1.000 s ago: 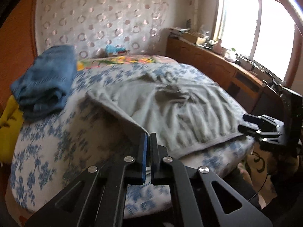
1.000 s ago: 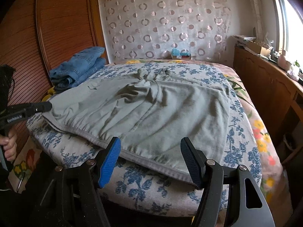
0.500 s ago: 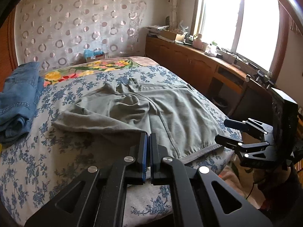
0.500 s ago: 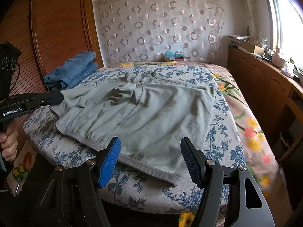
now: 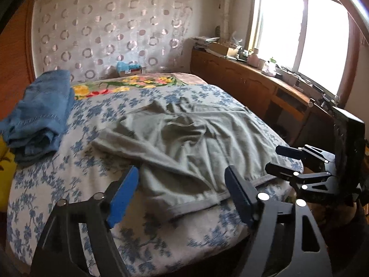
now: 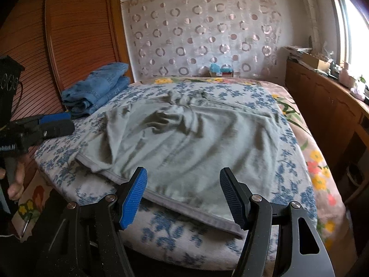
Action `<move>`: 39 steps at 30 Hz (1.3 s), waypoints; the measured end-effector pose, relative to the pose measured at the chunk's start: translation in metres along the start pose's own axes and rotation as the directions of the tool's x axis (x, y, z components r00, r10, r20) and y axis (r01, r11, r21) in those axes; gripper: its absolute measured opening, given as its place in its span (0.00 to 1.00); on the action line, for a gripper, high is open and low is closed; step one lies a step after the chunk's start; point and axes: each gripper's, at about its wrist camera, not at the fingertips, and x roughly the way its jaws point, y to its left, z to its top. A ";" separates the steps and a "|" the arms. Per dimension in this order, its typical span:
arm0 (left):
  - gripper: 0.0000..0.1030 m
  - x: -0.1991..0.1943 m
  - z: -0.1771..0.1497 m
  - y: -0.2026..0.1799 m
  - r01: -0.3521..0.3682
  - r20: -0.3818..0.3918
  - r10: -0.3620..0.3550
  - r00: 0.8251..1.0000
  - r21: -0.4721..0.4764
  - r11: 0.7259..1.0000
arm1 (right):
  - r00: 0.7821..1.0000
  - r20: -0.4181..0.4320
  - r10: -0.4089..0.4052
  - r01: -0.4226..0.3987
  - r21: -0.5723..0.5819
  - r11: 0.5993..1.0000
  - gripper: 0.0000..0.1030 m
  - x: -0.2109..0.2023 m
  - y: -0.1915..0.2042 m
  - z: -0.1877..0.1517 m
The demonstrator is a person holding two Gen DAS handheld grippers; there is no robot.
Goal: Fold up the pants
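Grey-green pants (image 5: 184, 138) lie spread and rumpled across the bed (image 5: 76, 175), their hem running along the near edge. My left gripper (image 5: 181, 170) hovers over the left part of that hem. Its jaws are opening, and the blue pads press on nothing. From the right wrist view the left gripper (image 6: 57, 124) stands off the pants' (image 6: 189, 138) left corner, clear of the cloth. My right gripper (image 6: 183, 173) is open above the hem's middle with nothing in it. It also shows at the right of the left wrist view, the right gripper (image 5: 276, 159) beside the hem's right end.
Folded blue jeans (image 6: 99, 92) sit on the bed's far left next to a slatted wooden wardrobe (image 6: 69, 34). A low wooden cabinet (image 5: 253, 87) with clutter runs under the window on the right. A small box (image 5: 129, 69) stands at the curtained back wall.
The left gripper, shut at the pants' left corner before, has opened and now stands apart from the cloth. The pants look more rumpled on that side. The right gripper has stayed open.
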 end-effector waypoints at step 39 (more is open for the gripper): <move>0.77 0.031 -0.061 0.039 -0.089 -0.119 0.082 0.990 -0.053 0.995 | 0.984 -0.133 0.121 -0.139 -0.132 0.981 0.20 0.082 0.066 0.013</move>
